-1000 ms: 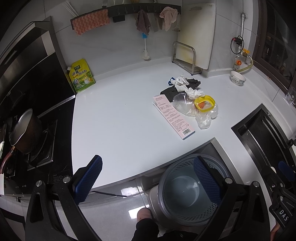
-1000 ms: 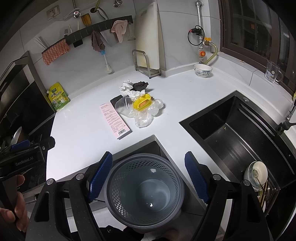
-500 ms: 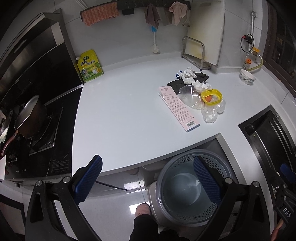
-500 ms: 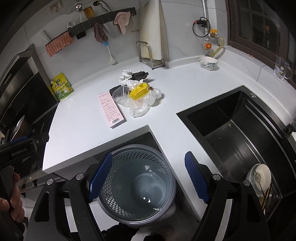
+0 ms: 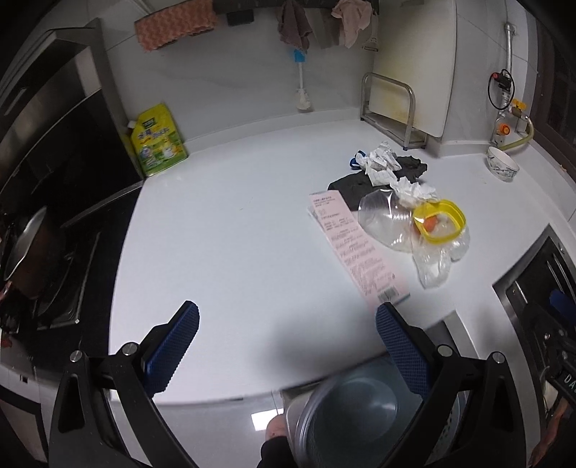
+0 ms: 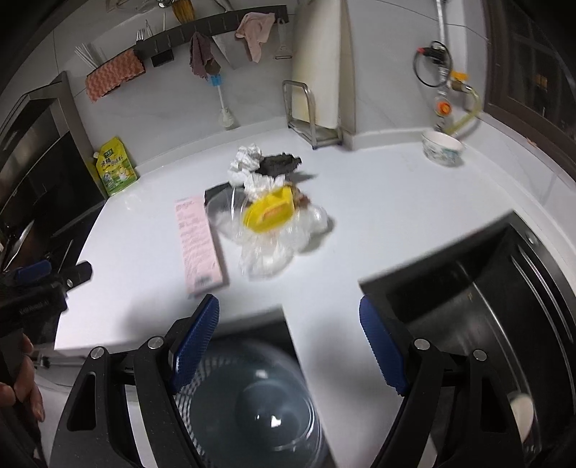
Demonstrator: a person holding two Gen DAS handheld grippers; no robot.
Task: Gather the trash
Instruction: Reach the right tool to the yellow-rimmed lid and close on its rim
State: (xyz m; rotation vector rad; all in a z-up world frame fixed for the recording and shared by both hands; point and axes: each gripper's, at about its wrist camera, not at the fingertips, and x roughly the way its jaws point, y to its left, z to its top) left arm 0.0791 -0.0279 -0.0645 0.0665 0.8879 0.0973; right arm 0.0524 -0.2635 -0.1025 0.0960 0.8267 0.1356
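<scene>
1. Far left, I see a dark stove with a metal pan [image 5: 25, 248] on it, and a black glossy hood panel above.
2. A yellow-green soft pouch [image 5: 156, 140] stands against the white wall at the counter's back left corner.
3. My left gripper [image 5: 288, 338] hovers over the bare white counter [image 5: 223, 230]; its two blue ribbed pads [image 5: 172, 345] stand wide apart with nothing between them.
4. A long, flat pink paper slip [image 5: 356, 244] lies on the counter, its printed end close to the front edge.
5. The trash cluster sits just right of the slip: a black flat piece [image 5: 351, 189], crumpled white paper [image 5: 381, 162], a clear crinkled plastic bag [image 5: 392, 223], and a yellow round-cornered lid [image 5: 439, 219] resting on the plastic.
6. A round grey mesh-walled bin [image 6: 248, 399] with a smooth bottom stands below the counter's cut-out corner, blurred in both views.
7. My right gripper [image 6: 288, 345] hangs above the bin; its textured blue pads [image 6: 196, 342] are spread wide and hold nothing.
8. A metal rack [image 6: 309, 115] holds a white board upright against the back wall.
9. A small patterned ceramic bowl [image 6: 442, 147] sits near the back right corner, well apart from the trash.
10. A black recessed sink [image 6: 486, 302] fills the right side.
11. Cloths [image 6: 252, 34] and a brush hang from a dark wall rail above the glossy counter.
</scene>
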